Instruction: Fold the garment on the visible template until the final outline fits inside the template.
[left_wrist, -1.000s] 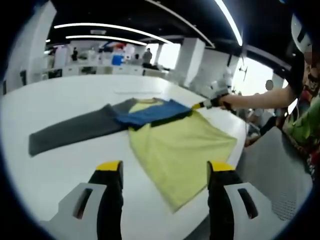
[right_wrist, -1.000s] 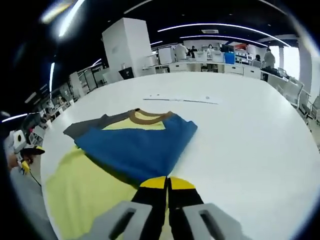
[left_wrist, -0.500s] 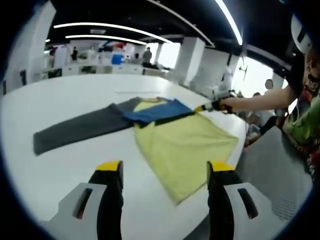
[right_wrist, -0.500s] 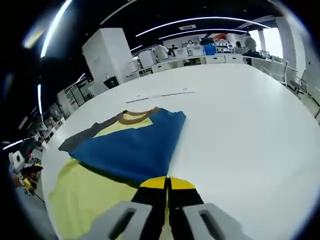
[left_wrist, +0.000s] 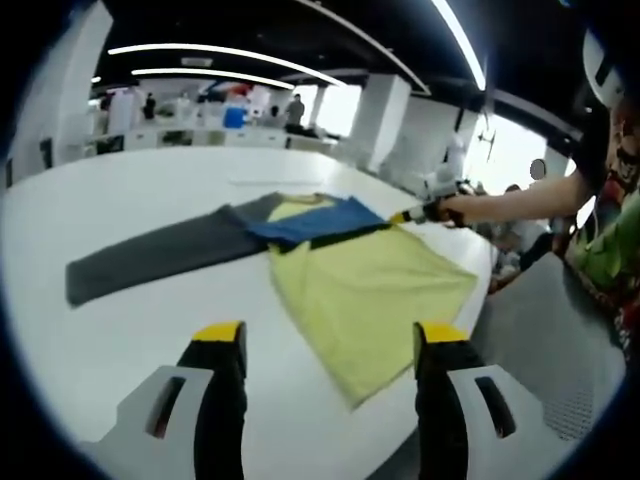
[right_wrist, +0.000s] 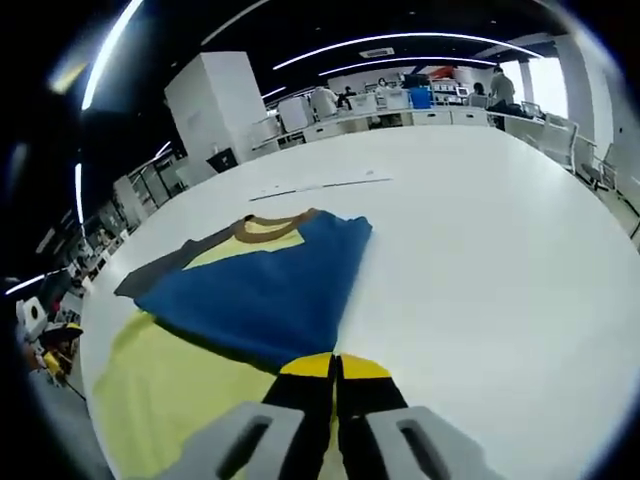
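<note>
White and broad, the surface (left_wrist: 130, 200) sits in a big open office with strip lights overhead and desks and people far at the back. On it lies the shirt (left_wrist: 370, 290), yellow in the body, with a grey sleeve (left_wrist: 150, 262) stretched straight out across the surface and the blue sleeve (right_wrist: 265, 290) already laid over the chest, just below the brown collar (right_wrist: 270, 226). The right gripper (right_wrist: 335, 375) has its fingers pressed together at the cuff end of that blue sleeve; the cloth runs right up to the tips, so it looks pinched between them, though the bite itself is hard to make out. In the left gripper view that same gripper (left_wrist: 418, 209) shows at the end of a person's outstretched arm, at the shirt's far side. The left gripper (left_wrist: 330, 350) hangs above the surface with its fingers wide apart and nothing between them, near the shirt's hem edge. My judgement: one sleeve is folded and the grey one is next. It lies ahead and to the left of the open fingers, its long axis running away from the body toward the left side of that view, so the left gripper is the nearer one to take its cuff and carry it across. No marked template outline can be picked out under the cloth.
</note>
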